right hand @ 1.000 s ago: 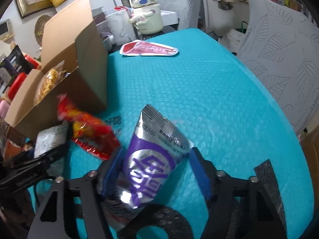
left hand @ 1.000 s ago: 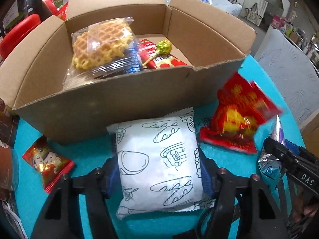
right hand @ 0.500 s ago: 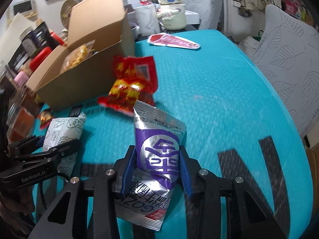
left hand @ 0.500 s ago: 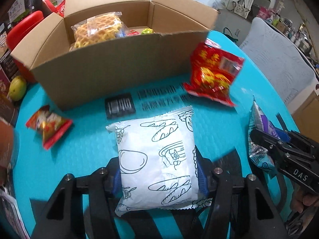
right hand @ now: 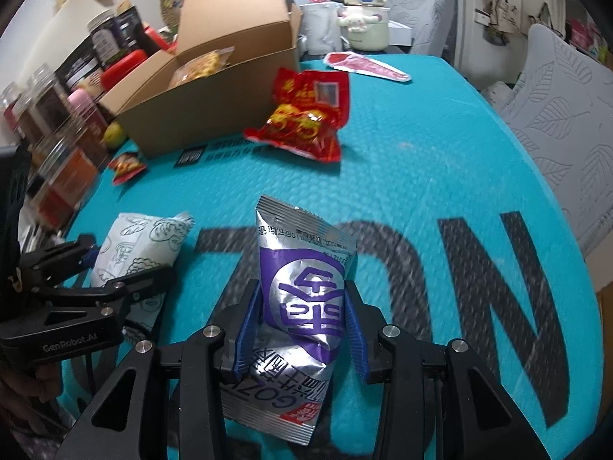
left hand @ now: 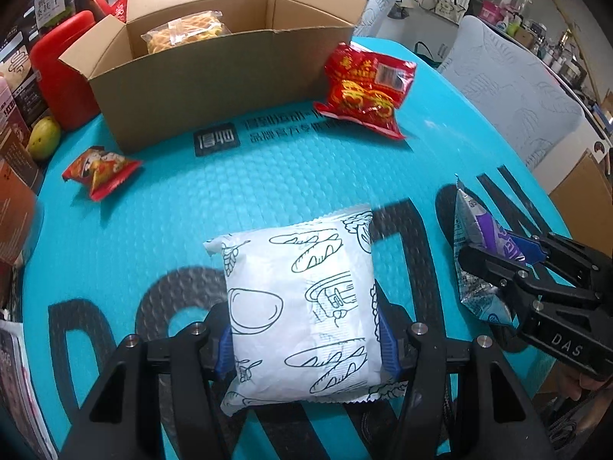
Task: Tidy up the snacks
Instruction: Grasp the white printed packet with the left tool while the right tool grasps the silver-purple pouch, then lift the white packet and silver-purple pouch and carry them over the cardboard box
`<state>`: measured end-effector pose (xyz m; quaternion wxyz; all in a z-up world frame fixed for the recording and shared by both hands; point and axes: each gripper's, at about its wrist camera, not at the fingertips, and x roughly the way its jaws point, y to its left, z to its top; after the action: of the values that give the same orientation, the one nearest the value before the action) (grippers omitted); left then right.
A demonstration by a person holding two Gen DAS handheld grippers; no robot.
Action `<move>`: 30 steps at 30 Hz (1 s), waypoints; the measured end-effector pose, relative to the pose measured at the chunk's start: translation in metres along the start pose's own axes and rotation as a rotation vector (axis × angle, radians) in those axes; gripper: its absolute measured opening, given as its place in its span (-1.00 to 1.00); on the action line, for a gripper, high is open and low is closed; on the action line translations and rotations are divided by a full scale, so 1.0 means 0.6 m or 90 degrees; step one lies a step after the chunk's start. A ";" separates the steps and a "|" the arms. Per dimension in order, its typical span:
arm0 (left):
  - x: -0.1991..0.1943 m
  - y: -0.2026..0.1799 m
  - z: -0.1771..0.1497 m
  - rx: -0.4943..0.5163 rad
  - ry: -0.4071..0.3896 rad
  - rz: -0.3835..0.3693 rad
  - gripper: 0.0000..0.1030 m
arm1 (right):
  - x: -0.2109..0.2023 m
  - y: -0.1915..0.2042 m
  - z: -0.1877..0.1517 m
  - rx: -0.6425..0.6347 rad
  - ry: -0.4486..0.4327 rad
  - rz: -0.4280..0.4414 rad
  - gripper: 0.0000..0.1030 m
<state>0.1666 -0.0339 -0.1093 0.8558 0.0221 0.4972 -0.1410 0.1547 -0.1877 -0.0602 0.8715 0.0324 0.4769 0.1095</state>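
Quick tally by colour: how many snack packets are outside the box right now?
Red packets: 2, large and small
White bread-print packet: 1, in the left gripper
Silver-purple packet: 1, in the right gripper
Total: 4

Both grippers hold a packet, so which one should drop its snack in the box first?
Left, probably: its white packet faces the box head-on, while the right's silver packet sits off to the box's side.

My left gripper's point(left hand: 304, 339) pads are covered at their inner faces by the white bread packet point(left hand: 302, 306). The cardboard box's point(left hand: 214, 73) front wall hides everything inside except the waffle pack point(left hand: 184, 32). The jars point(right hand: 57, 142) at the table's left edge are motion-blurred; their labels are unreadable.
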 end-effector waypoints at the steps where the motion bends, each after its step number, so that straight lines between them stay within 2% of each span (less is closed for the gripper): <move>1: 0.001 -0.001 -0.002 -0.001 0.003 0.000 0.12 | -0.001 0.002 -0.003 -0.004 0.002 0.001 -0.21; 6: 0.001 -0.009 -0.009 0.005 0.003 0.013 0.15 | 0.002 0.007 -0.011 -0.017 0.007 0.004 -0.12; 8: 0.007 -0.021 -0.010 0.026 0.000 0.031 0.27 | 0.011 0.006 -0.014 -0.017 0.011 0.002 0.02; 11: 0.015 -0.037 -0.009 0.049 0.001 0.051 0.39 | 0.010 0.020 -0.017 -0.047 0.006 -0.021 0.05; 15: 0.015 -0.032 -0.010 0.044 -0.009 0.044 0.40 | 0.009 0.022 -0.020 -0.048 0.001 -0.024 0.07; 16: 0.014 -0.030 -0.010 0.042 -0.012 0.041 0.39 | 0.008 0.021 -0.020 -0.045 0.000 -0.024 0.05; 17: 0.013 -0.028 -0.011 0.042 -0.015 0.042 0.31 | 0.007 0.020 -0.020 -0.042 -0.002 -0.024 -0.13; 18: 0.010 -0.027 -0.012 0.045 -0.016 0.048 0.24 | 0.006 0.019 -0.020 -0.041 -0.003 -0.023 -0.17; 19: 0.008 -0.026 -0.012 0.048 -0.016 0.050 0.14 | 0.007 0.020 -0.019 -0.041 0.000 -0.020 -0.19; 24: 0.002 -0.017 -0.007 0.032 -0.004 0.015 0.10 | 0.005 0.030 -0.021 -0.044 0.005 0.003 -0.22; 28: -0.001 -0.013 -0.004 0.016 0.006 -0.020 0.10 | 0.002 0.036 -0.023 -0.016 0.013 0.084 -0.23; 30: -0.007 -0.016 -0.004 0.021 0.002 -0.017 0.10 | -0.001 0.044 -0.021 -0.019 0.009 0.089 -0.23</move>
<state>0.1603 -0.0416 -0.1061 0.8525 0.0296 0.4965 -0.1606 0.1394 -0.1625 -0.0624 0.8586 0.0519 0.4780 0.1777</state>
